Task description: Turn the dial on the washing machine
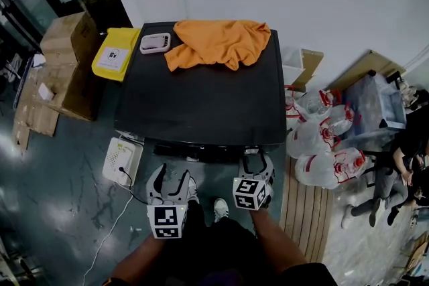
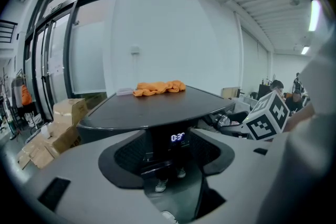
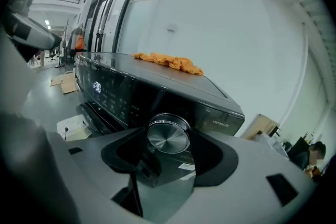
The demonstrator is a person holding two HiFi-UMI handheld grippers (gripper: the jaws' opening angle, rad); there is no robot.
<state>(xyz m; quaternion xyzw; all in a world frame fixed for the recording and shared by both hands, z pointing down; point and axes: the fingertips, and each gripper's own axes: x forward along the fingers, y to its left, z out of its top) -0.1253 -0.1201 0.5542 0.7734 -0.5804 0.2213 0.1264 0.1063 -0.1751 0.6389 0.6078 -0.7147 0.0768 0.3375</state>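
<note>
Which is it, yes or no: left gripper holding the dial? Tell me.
No: the left gripper is open and empty, its jaws facing the lit display.

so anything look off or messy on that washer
Only the orange cloth stands out: it lies crumpled on top of the washing machine near the back, beside a small pale tray. Nothing looks spilled or damaged.

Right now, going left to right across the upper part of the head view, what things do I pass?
cardboard boxes → yellow bag → small pale tray → orange cloth
</note>
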